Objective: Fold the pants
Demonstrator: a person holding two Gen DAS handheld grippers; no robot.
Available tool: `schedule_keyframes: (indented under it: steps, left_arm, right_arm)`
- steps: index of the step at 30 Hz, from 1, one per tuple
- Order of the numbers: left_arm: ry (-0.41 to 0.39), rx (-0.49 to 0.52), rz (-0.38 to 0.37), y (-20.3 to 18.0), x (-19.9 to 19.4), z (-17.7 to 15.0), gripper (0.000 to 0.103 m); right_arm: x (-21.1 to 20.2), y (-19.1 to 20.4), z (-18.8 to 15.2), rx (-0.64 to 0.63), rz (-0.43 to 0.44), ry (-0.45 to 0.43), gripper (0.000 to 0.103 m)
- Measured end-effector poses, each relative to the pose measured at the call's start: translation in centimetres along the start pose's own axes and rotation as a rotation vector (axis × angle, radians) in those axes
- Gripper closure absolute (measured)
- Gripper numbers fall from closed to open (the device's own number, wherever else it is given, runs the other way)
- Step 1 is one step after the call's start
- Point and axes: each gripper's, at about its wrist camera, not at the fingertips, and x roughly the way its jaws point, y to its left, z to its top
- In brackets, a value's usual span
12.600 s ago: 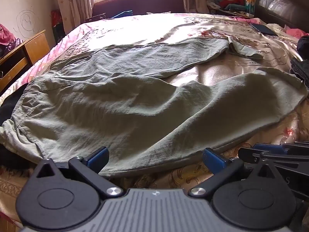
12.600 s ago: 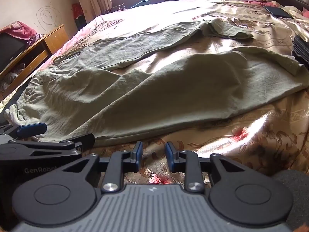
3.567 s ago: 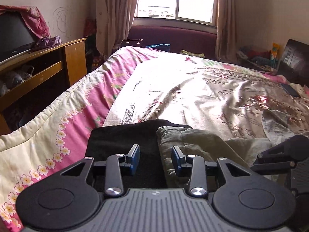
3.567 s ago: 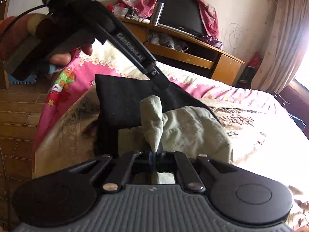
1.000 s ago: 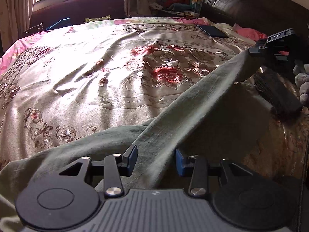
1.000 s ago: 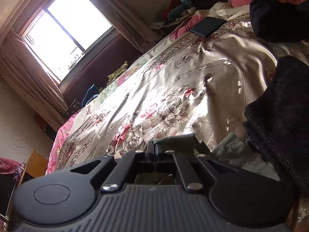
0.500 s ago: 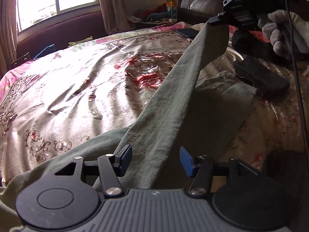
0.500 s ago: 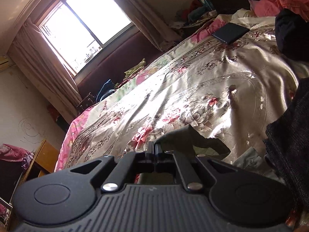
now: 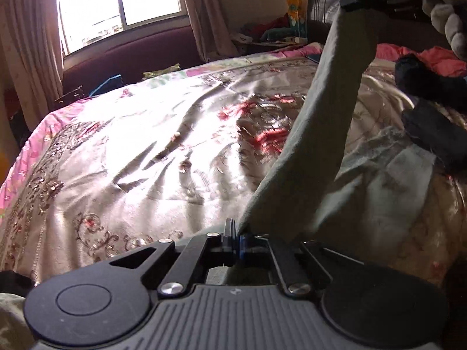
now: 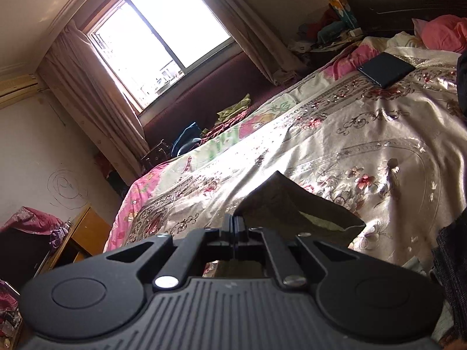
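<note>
The olive green pants (image 9: 315, 145) hang as a taut band of cloth above the floral bedspread (image 9: 146, 145). My left gripper (image 9: 235, 240) is shut on the lower part of the band. The band runs up and to the right to my right gripper (image 9: 354, 1), which is held high and shut on the pants' end. In the right wrist view my right gripper (image 10: 234, 230) is shut, with a flap of the green pants (image 10: 292, 207) sticking out beyond its fingertips. More of the pants (image 9: 394, 180) lies on the bed at the right.
Folded dark clothes (image 9: 432, 134) lie on the bed at the right, next to the pants. A dark flat tablet (image 10: 385, 68) lies near the pink pillows (image 10: 443, 33). A wooden cabinet (image 10: 78, 233) stands to the left of the bed. A window (image 10: 163, 38) is at the far side.
My left gripper has closed on the pants band. My right gripper has lifted its end of the pants higher, so the band stands steeper.
</note>
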Motion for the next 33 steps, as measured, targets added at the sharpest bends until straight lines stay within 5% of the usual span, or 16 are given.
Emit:
schedule_keyframes:
  steps: [7,10,13,17,24,30,33]
  left_arm:
    - [-0.182,0.006,-0.013,0.1,-6.4,2.5,0.084]
    - [-0.098,0.063,-0.096,-2.5,-4.8,0.1,0.084]
    - [0.072,0.105,-0.205,-5.9,-1.0,-3.9,0.084]
    - [0.167,0.152,-0.231,-8.2,1.3,-6.4,0.084]
    - [0.177,0.135,-0.231,-7.5,2.3,-5.8,0.084]
    - [0.144,0.125,-0.251,-7.3,1.9,-5.3,0.084]
    - [0.174,0.130,-0.261,-7.7,2.5,-6.3,0.084]
  right_arm:
    - [-4.2,2.1,1.1,-0.043,0.193,-0.146,0.101]
    - [-5.7,-0.8,-1.8,-0.059,0.106,-0.110,0.101]
    - [-4.6,-7.7,-6.3,0.054,-0.103,0.041,0.101]
    - [-3.8,-15.8,-10.4,0.204,-0.303,0.121,0.101]
    - [-4.2,-17.7,-11.0,0.240,-0.305,0.107,0.101]
    - [-9.1,-15.8,-10.6,0.234,-0.249,-0.068,0.102]
    - [-9.3,-16.8,-11.9,0.252,-0.291,-0.027,0.102]
